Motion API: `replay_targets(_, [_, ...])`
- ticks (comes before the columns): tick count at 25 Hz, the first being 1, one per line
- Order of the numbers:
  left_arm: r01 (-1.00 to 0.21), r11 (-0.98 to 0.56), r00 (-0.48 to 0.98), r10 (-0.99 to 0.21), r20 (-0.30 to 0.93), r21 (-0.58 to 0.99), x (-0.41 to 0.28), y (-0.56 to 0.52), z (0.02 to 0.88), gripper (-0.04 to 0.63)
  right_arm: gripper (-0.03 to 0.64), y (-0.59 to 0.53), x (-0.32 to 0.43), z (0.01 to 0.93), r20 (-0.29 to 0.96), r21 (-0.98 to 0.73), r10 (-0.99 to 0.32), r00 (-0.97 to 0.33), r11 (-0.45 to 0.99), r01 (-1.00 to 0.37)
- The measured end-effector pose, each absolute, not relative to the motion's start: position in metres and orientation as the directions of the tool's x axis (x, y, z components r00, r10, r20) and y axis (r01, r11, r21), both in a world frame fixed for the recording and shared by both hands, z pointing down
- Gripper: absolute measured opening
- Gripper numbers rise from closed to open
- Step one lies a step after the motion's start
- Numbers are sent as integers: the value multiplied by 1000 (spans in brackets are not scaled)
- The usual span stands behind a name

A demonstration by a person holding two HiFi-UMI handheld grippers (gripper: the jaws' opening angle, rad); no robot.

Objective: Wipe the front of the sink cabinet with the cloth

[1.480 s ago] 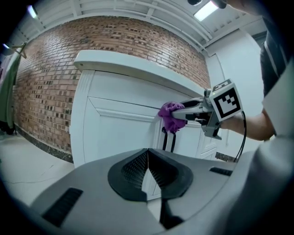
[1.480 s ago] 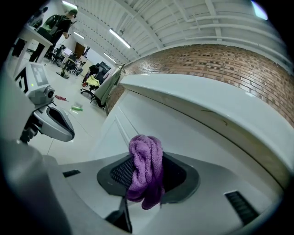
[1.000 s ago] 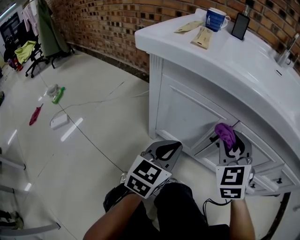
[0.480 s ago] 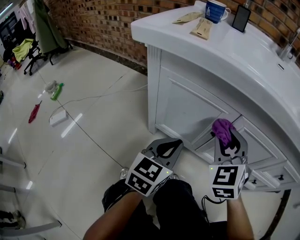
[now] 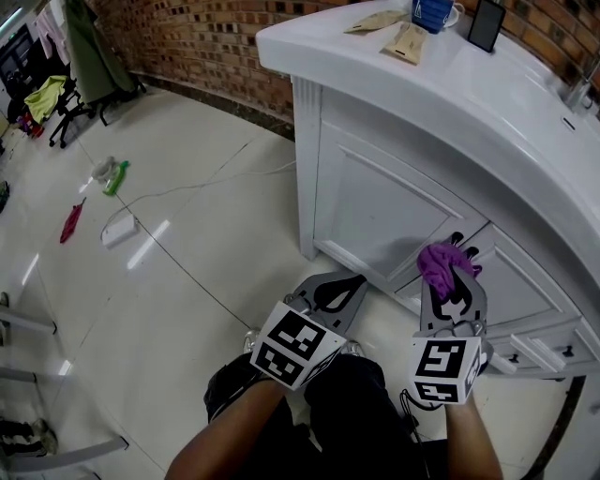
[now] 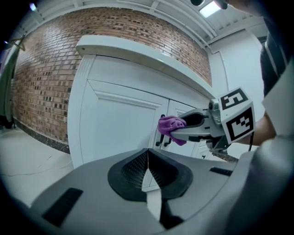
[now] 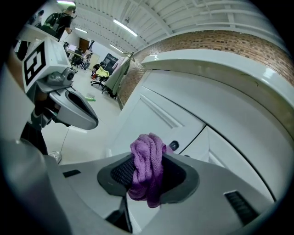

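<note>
The white sink cabinet (image 5: 375, 202) stands ahead, its panelled doors facing me. My right gripper (image 5: 448, 272) is shut on a bunched purple cloth (image 5: 441, 263), held close to the door seam near two dark handles (image 5: 461, 244). In the right gripper view the purple cloth (image 7: 147, 169) sits pinched between the pads, just short of a dark handle (image 7: 174, 146) on the cabinet front (image 7: 183, 119). My left gripper (image 5: 339, 286) is shut and empty, low by the cabinet's base. The left gripper view shows the cloth (image 6: 172, 126) near the cabinet door (image 6: 115, 119).
On the countertop (image 5: 487, 84) lie two tan packets (image 5: 406, 42), a blue mug (image 5: 433, 13) and a dark phone (image 5: 486, 24). A cable (image 5: 187, 192), a white box (image 5: 119, 231), a green bottle (image 5: 116, 177) and a red item (image 5: 71, 223) lie on the tiled floor at left.
My right gripper has moved with the purple cloth a little up and left along the cabinet front, nearer the door handles. The left gripper has barely moved.
</note>
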State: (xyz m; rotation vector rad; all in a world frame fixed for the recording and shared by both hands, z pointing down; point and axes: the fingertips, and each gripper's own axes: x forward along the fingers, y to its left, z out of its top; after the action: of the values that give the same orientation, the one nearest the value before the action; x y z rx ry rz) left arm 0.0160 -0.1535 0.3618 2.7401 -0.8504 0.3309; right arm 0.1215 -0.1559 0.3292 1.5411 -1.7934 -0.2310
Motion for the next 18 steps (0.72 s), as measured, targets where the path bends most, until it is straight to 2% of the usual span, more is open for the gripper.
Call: replay_targets(18, [-600,-779,779,-517,355,181,1,-151,392,5,141,-166,119,400,470,525,-882,31,251,-813])
